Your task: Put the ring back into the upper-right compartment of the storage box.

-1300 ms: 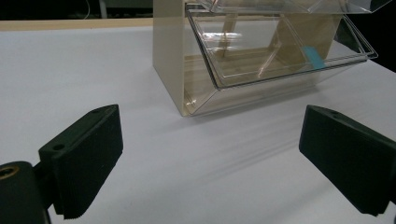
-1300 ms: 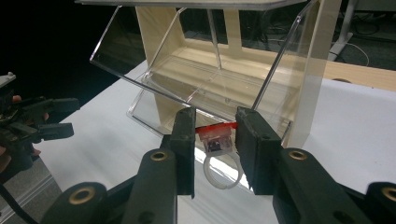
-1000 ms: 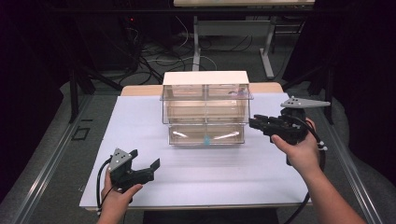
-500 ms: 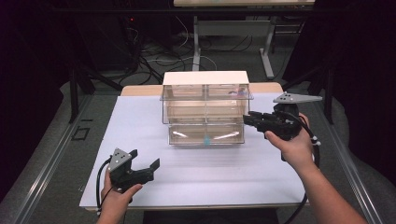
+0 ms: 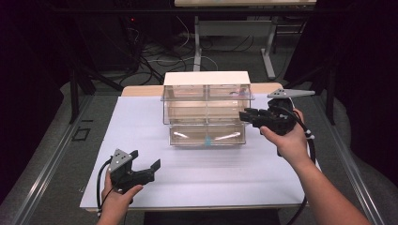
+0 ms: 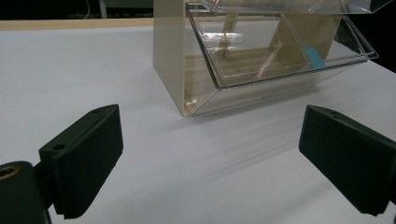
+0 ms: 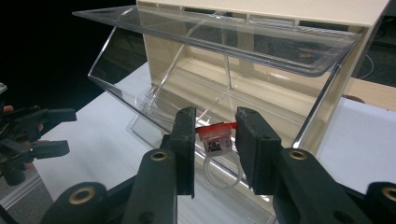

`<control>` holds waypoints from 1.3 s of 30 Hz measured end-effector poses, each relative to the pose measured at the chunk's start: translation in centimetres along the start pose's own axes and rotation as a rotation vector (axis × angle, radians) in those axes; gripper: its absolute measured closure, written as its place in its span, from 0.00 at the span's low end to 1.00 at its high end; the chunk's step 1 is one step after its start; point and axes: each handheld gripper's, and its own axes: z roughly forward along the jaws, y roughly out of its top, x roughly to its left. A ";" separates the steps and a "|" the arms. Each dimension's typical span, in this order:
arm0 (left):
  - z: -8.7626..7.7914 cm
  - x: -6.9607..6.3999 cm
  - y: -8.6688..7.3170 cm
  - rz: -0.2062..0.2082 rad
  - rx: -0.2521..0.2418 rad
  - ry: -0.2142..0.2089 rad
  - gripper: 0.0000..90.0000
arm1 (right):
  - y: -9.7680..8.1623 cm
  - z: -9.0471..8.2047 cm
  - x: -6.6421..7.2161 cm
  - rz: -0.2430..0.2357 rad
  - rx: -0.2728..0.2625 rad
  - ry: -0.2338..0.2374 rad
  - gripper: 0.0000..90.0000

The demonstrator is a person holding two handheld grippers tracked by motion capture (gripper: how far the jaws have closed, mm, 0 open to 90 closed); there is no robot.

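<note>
right gripper [image 5: 247, 115] | moved left | now beside drawer cabinet [image 5: 206, 101] | holding red clip [image 7: 215, 135]

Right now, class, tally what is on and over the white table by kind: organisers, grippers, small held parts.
Clear tilt-bin organiser: 1
Hand-held grippers: 2, the left gripper open, the right gripper shut on the small part
Small red-and-white clip with a white loop: 1
Total: 4
</note>
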 end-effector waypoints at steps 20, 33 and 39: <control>0.0 0.0 0.0 -0.003 -0.002 -0.001 0.07 | 0.5 2.4 -0.1 0.001 -0.008 -0.020 0.76; 0.0 0.1 0.0 -0.006 -0.004 -0.003 0.07 | 0.6 3.9 -0.3 0.012 -0.017 -0.044 0.76; 0.0 0.1 0.0 -0.006 -0.004 -0.003 0.07 | 0.5 4.5 -0.4 0.024 -0.021 -0.047 0.76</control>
